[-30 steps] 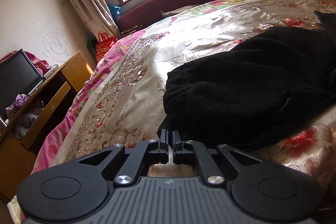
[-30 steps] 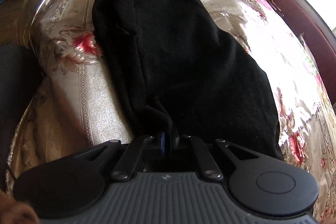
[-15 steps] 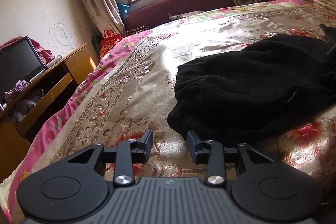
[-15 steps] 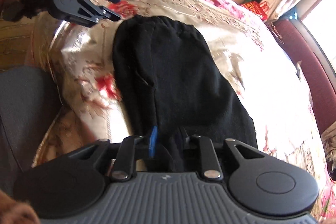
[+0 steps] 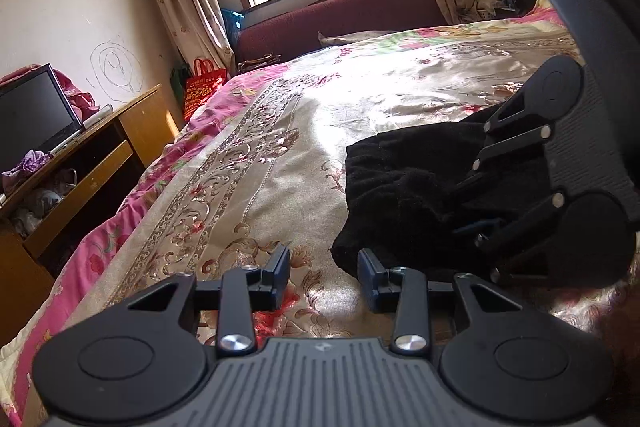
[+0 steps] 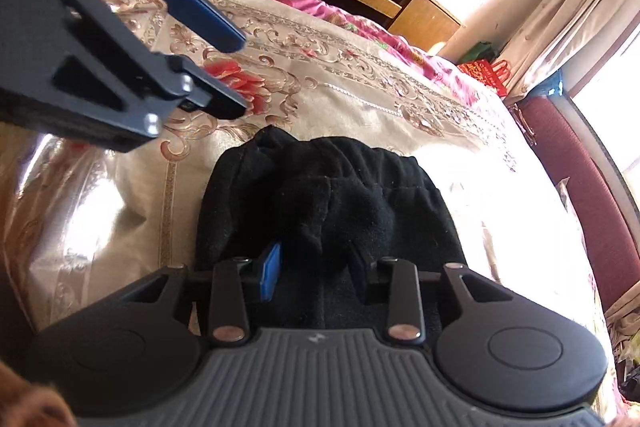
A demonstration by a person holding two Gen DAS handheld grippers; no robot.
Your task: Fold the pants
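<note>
Black pants (image 5: pixel 400 187) lie bunched on the flowered satin bedspread (image 5: pixel 280 167), with the elastic waistband end toward the left gripper. My left gripper (image 5: pixel 324 263) is open above bare bedspread, just left of the pants' near corner, with nothing between its fingers. My right gripper (image 6: pixel 316 263) is open low over the pants (image 6: pixel 340 179), and a raised fold of black fabric sits between its fingers without being pinched. The left wrist view shows the right gripper (image 5: pixel 460 207) reaching in from the right onto the pants. In the right wrist view the left gripper (image 6: pixel 238 77) hangs at upper left.
A wooden desk (image 5: pixel 100 155) with a dark monitor (image 5: pixel 36 111) stands along the bed's left side. A maroon sofa (image 5: pixel 340 19) sits under the window beyond the bed, with a red bag (image 5: pixel 202 87) beside it. Pink quilt edging (image 5: pixel 120 227) marks the bed's left edge.
Both grippers were shut on the pants' edge and have opened. The right one has travelled along the pants toward the waistband and the left gripper. The left one has backed slightly off the fabric.
</note>
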